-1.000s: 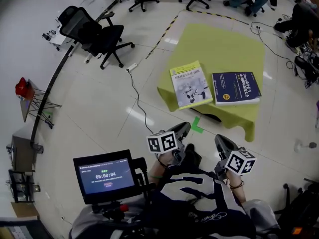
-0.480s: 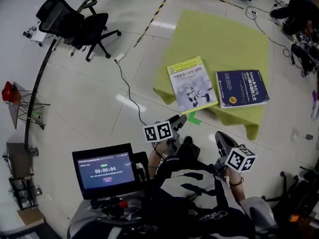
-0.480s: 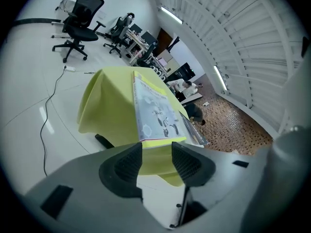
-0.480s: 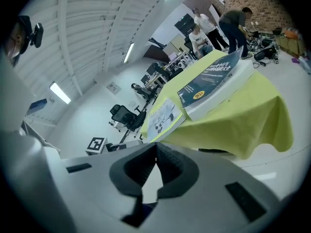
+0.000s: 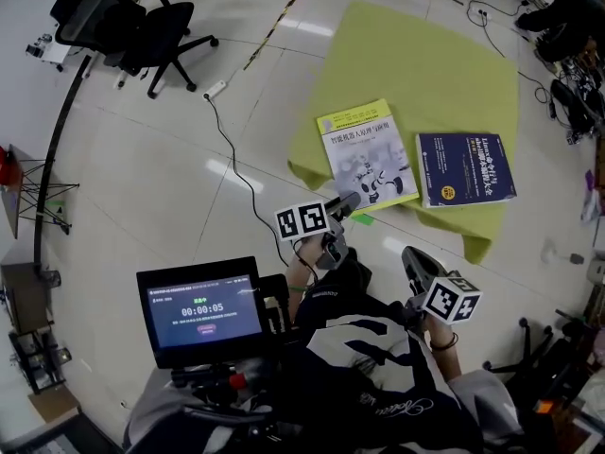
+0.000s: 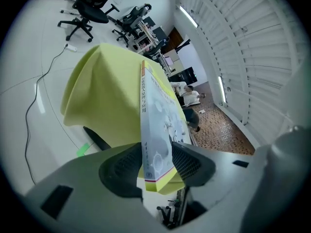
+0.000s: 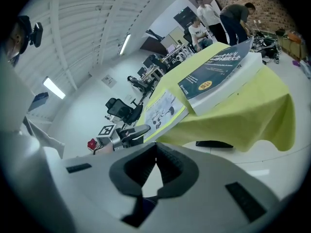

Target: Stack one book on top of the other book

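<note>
Two books lie side by side on a table under a yellow-green cloth [image 5: 416,74]. The pale book with a yellow border [image 5: 364,154] is on the left and the dark blue book [image 5: 465,168] on the right. My left gripper [image 5: 345,203] is at the pale book's near corner. In the left gripper view its jaws [image 6: 155,161] are opening wide, and that pale book's [image 6: 155,125] corner stands between the pads. My right gripper [image 5: 411,253] hangs short of the table, shut [image 7: 155,154] and empty. From it the blue book [image 7: 218,67] and the pale book [image 7: 163,113] show ahead.
Black office chairs [image 5: 132,31] stand at the far left, and a cable with a power strip [image 5: 217,88] runs across the floor. A green tape mark [image 5: 364,219] lies by the table's near edge. A small monitor [image 5: 203,310] is mounted at my chest. People stand far behind the table [image 7: 233,16].
Both grippers have moved forward toward the table. The left one has reached the pale book's near corner, and the right one has followed a shorter way.
</note>
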{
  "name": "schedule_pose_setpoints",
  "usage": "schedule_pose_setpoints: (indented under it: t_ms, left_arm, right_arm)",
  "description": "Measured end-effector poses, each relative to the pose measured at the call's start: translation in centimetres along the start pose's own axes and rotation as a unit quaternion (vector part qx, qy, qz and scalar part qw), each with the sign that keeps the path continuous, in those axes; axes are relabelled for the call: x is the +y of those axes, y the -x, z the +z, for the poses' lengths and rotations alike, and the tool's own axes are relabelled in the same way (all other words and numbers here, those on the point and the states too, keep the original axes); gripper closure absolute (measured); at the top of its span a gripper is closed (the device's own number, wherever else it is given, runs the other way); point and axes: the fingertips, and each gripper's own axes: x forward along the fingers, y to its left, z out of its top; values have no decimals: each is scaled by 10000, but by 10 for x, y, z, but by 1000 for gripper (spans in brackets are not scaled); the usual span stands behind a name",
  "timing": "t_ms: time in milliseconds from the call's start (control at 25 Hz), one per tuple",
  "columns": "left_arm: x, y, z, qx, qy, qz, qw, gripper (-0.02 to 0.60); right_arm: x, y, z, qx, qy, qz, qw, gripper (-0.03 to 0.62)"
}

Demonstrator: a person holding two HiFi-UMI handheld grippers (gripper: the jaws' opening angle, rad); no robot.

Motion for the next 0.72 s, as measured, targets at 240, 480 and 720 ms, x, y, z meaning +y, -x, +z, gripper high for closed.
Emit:
schedule_pose_setpoints:
  t_ms: [240,480,720]
  left_arm:
    - [1,-9,-1,0,272,-117,9996,417]
    - [-3,-5,2,-65,560,-405,9976,473]
    - [2,9,-5,74,545,-465,9974,482]
  right_arm:
    - [0,-7,-2,162,30,-49,9999,605]
    - [-3,-15,0,172,198,-14,9997,605]
    - [-12,-23,1,63,351,289,9989,605]
